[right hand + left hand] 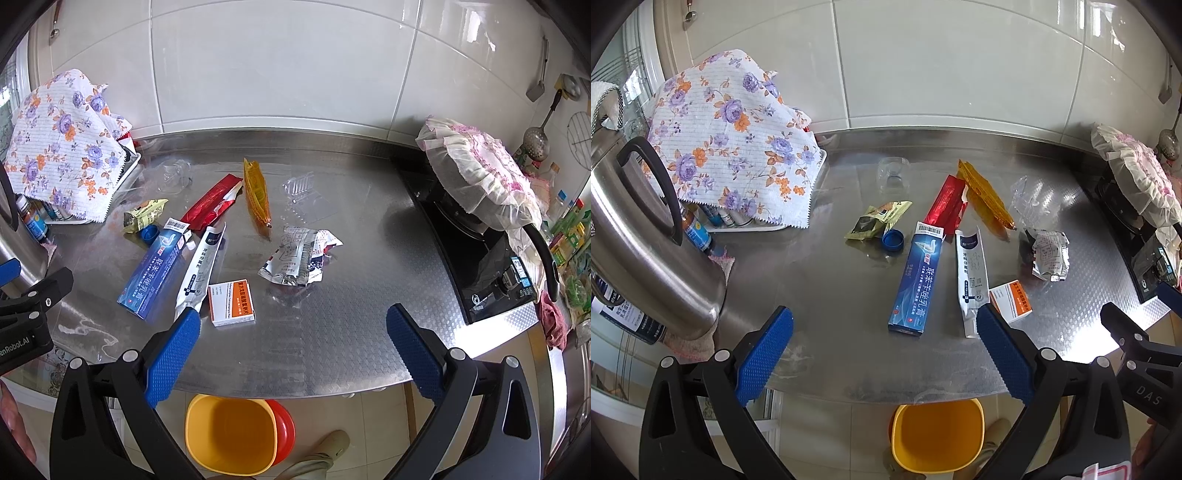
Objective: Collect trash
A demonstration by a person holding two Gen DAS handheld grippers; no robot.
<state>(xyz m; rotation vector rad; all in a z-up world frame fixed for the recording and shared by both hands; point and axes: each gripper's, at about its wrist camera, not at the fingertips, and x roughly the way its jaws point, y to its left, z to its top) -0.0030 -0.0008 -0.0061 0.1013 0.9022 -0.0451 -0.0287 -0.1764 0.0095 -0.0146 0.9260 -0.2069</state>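
Note:
Trash lies on the steel counter [831,288]: a blue toothpaste box [916,280] [155,273], a white tube [971,277] [199,273], an orange-white pill box [1012,301] [231,302], a crumpled foil packet [1049,254] [299,258], a red wrapper [947,206] [214,201], an orange wrapper [986,195] [256,195], a yellow-green wrapper [877,219] [144,216] and a blue cap [893,240] [149,233]. A yellow bin [938,435] [231,434] stands on the floor below the counter edge. My left gripper [884,317] and right gripper [293,317] are open and empty, above the counter's front edge.
A steel kettle [646,251] stands at the left, with a floral cloth [731,140] over a rack behind it. A clear plastic cup [893,173] and clear plastic packaging [301,188] lie on the counter. A black stove [476,254] with a covered pan is at the right.

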